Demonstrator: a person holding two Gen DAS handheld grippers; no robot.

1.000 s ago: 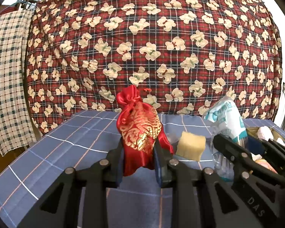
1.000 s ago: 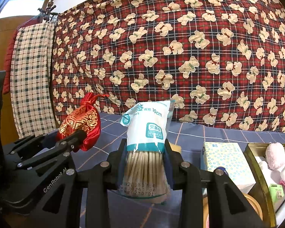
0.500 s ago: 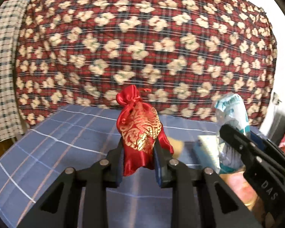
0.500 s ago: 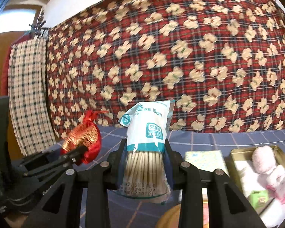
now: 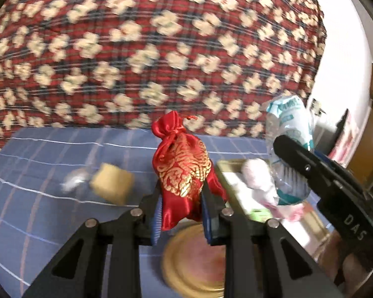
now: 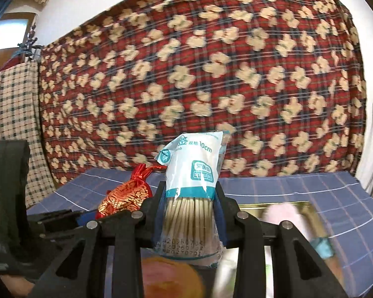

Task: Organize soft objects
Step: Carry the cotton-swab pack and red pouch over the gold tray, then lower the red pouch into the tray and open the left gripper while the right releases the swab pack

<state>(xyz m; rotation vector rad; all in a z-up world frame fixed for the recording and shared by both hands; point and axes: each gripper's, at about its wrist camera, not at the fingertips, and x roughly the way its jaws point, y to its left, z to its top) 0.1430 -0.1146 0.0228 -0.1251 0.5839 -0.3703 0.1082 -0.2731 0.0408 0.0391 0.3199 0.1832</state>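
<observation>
My left gripper (image 5: 181,198) is shut on a red and gold satin pouch (image 5: 182,166) and holds it upright above the blue checked table. The pouch also shows in the right wrist view (image 6: 126,195). My right gripper (image 6: 190,213) is shut on a clear bag of cotton swabs (image 6: 192,181), held upright; the bag shows at the right of the left wrist view (image 5: 289,149). A gold-rimmed tray (image 5: 230,171) with a pink plush toy (image 5: 257,176) lies below and right of the pouch; it is also in the right wrist view (image 6: 273,204).
A yellow sponge block (image 5: 112,182) and a crumpled clear wrapper (image 5: 73,180) lie on the table at left. A round gold tin lid (image 5: 194,260) sits under the left gripper. A red patterned quilt (image 5: 149,49) hangs behind the table.
Both grippers have swung to the right with their loads still held. The tray and round lid have come into view under them; the sponge now lies left of the pouch.
</observation>
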